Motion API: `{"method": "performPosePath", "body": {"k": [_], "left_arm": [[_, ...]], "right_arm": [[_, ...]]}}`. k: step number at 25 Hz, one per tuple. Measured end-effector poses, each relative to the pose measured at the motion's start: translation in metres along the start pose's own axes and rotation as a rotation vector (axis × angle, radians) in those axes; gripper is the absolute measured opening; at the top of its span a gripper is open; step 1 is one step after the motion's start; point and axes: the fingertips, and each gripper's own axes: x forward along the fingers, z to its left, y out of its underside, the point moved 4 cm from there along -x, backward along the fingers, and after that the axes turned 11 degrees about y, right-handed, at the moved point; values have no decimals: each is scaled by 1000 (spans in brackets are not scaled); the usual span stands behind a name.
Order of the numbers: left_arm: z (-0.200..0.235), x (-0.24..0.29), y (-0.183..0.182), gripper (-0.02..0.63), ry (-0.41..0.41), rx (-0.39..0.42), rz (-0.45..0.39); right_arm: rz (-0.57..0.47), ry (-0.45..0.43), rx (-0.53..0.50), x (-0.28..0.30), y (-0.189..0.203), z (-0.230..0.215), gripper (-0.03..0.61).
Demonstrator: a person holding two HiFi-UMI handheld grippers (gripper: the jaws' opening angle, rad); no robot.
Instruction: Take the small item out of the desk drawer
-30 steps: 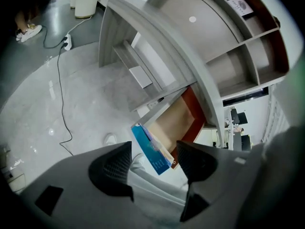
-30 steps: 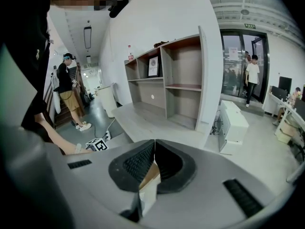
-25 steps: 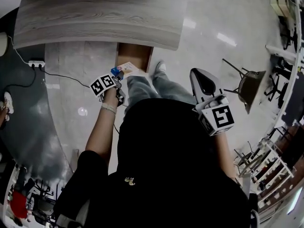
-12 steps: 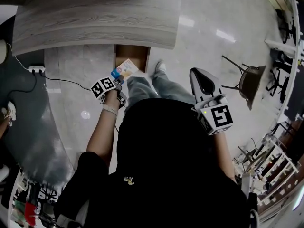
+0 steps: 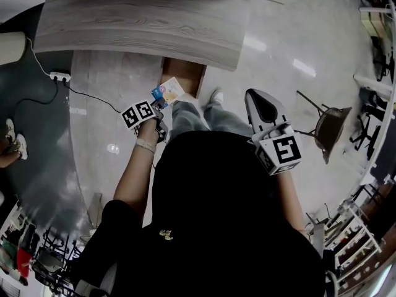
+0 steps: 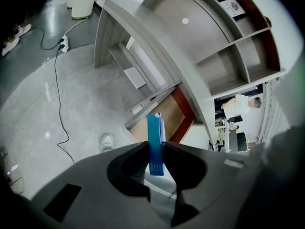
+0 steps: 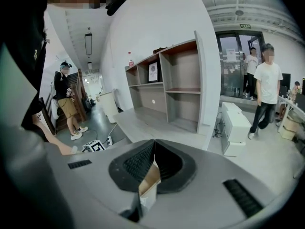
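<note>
The room is bright and evenly lit from overhead, and the polished floor [image 5: 99,104] throws the light back in soft white glare spots beside the table [image 5: 142,23]. Every view bulges like a fisheye, bending the table's edge into a curve and fading to black at the corners. In the head view the person's black top [image 5: 216,209] swallows all detail, while things farther off stay fairly sharp.

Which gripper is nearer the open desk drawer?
Left. The left gripper, jaws closing on a blue box, hovers at the drawer front; the right gripper is off to its right, shut.
</note>
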Motion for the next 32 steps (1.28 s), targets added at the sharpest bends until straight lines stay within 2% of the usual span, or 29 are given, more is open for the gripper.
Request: {"method": "performPosePath", "body": {"k": [9,14,24,28,32], "left_arm": [[-40,-36,-4,97,14,110,-77],[-77,-60,-6,97,8,246,-110],[-144,-123,-20,97,74,412,-275],[-175,-151,-25,97,90,512,-351],[-210,-176,-27,97,86,652,-418]], "right_arm": [[-61,-111,-10,6,-15,10,-3],[-98,-166,-13,6,-28,15,-3],[-156,-245,-22,0,-51,32,-3],[-177,-269,-31,-4,-57,38,-3],[-196,-287,-51,-9,-64,44,-3]]}}
